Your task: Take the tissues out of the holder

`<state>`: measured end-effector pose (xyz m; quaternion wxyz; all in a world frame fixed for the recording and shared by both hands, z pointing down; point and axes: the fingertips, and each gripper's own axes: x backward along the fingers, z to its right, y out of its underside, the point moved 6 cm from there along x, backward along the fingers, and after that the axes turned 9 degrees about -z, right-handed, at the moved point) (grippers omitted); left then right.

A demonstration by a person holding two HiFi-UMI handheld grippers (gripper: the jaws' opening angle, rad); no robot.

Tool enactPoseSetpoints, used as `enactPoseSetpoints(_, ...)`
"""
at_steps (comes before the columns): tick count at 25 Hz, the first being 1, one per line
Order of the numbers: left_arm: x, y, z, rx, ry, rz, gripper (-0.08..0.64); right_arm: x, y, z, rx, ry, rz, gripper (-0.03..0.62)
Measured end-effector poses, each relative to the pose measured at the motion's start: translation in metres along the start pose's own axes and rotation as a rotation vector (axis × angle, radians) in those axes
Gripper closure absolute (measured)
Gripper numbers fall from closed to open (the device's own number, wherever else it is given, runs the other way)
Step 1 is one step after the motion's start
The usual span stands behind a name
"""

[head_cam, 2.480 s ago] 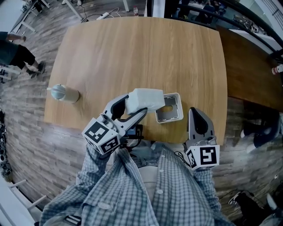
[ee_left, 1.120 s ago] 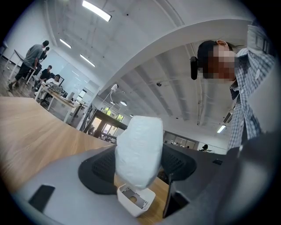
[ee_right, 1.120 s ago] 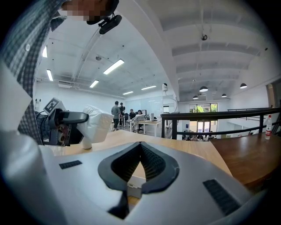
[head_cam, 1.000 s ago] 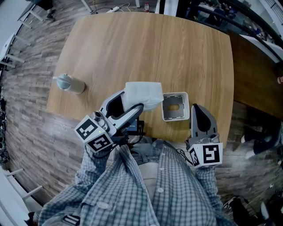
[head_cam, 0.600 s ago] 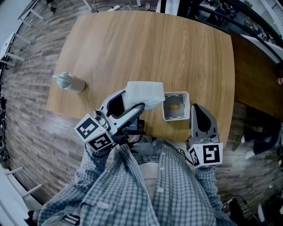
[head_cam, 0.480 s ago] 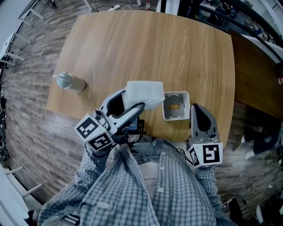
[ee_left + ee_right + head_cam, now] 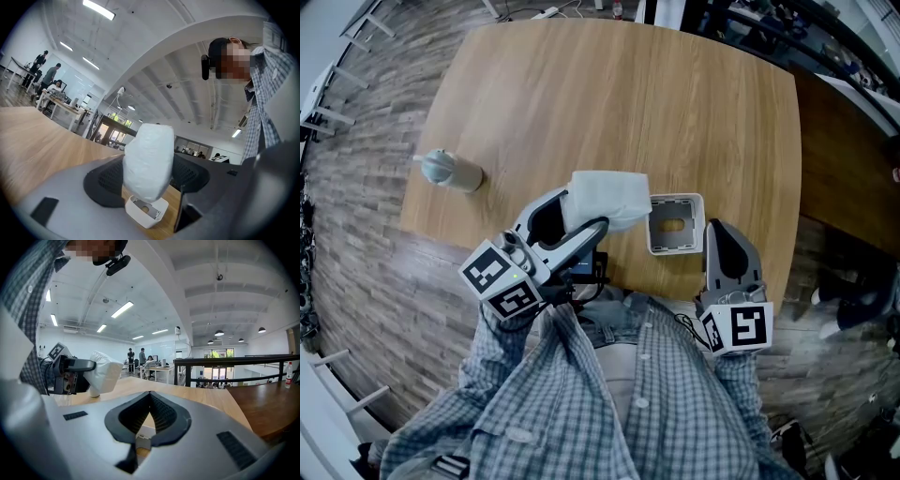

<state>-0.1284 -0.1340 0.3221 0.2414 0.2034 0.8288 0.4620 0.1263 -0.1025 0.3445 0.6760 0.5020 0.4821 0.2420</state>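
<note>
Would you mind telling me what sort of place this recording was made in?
Probably a large open-plan office or lab: people stand by desks, strip lights run overhead, and a black railing stands beyond the wooden table.

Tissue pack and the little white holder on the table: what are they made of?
Tissue pack: probably soft tissues in thin whitish plastic wrap; it looks puffy and wrinkled. Holder: likely hard plastic, matte white with grey inside; its edges look straight and stiff.
</note>
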Motion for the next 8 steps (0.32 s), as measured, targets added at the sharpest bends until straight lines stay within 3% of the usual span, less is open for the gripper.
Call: enactPoseSetpoints(8, -0.0006, 0.0015, -0.0014, 0.000, -0.002, -0.001, 0.252, -0.0012, 0.0012, -0.0001, 0.004, -0.002, -0.004, 0.583)
